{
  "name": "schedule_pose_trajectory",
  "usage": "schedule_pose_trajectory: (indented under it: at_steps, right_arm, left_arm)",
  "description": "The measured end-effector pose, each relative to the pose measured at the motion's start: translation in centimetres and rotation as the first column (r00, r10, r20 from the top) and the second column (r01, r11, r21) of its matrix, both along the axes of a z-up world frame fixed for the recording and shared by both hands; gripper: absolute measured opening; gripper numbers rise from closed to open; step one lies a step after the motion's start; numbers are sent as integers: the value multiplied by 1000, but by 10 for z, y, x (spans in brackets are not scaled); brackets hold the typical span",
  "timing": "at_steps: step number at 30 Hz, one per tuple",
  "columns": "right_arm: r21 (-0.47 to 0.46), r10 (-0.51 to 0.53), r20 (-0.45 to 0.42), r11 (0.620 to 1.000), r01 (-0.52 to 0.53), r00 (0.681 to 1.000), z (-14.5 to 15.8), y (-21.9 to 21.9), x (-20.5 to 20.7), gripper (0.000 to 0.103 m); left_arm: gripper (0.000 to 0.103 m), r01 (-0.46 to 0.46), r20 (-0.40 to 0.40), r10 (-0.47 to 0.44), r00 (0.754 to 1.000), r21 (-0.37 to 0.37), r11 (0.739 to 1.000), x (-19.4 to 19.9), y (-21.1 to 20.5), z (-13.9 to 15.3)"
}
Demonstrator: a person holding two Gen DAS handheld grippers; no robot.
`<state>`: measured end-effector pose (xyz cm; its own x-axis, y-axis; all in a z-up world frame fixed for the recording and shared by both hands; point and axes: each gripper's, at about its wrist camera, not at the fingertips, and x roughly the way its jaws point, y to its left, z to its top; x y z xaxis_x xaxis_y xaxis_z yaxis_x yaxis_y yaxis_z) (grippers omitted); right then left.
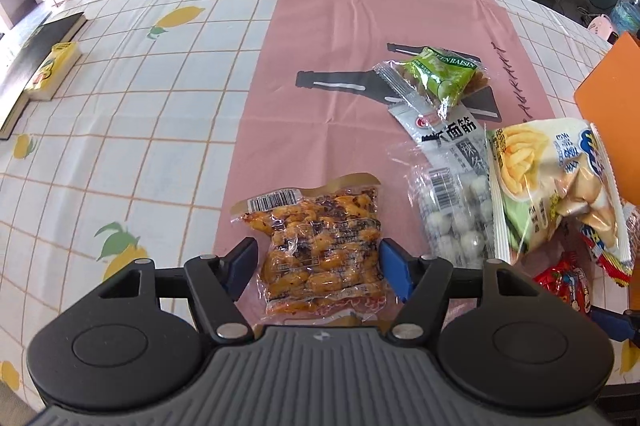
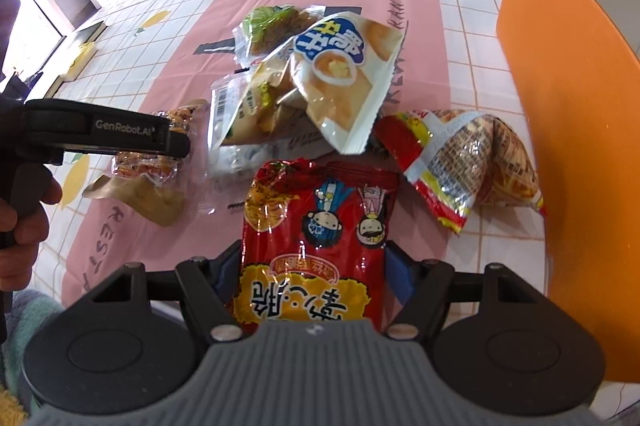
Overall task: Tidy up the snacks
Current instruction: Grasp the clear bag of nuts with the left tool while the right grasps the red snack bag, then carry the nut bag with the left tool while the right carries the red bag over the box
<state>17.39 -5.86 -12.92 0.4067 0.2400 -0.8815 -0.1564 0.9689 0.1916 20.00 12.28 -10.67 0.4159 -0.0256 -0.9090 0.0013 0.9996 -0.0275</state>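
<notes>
**Both hand-held grippers straddle snack packets on the counter**

The left hand-held gripper has its blue fingers spread apart, one on each side of a clear packet of orange-brown spiced snacks. The packet lies flat on the pink mat, at the mat's near left edge, and its sides sit just beside the finger pads; whether they touch cannot be told.

The right hand-held gripper stands with its fingers either side of a red noodle-snack packet printed with two cartoon faces. The packet fills the gap between them, but whether the pads press on it cannot be told.

Behind the red packet is a loose pile: a cream puffed-snack bag tilted on top, a green raisin packet at the far side, a white packet with black lettering, a clear bag of pale round sweets, and a red-and-yellow crinkled bag toward the right.

An orange box stands upright along the counter's right edge, close to the pile. The counter wears a lemon-print checked cloth; a dark book with a yellow pack on it lies near the far left edge.
</notes>
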Motion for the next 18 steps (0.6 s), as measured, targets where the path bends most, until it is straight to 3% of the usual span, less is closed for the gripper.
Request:
schedule_pose_trajectory:
  at_steps: [7,18]
  right_arm:
    - [33,19,-6,999,-19,1000,9,1,-15,69]
    - [63,36,58,997,-40,998,43,-12,-48,69]
  left_arm:
    - [76,-10,13,10,1000,-31,999,-28,4,20]
    - [76,45,75,-39,996,-81,996,-77,-14,68]
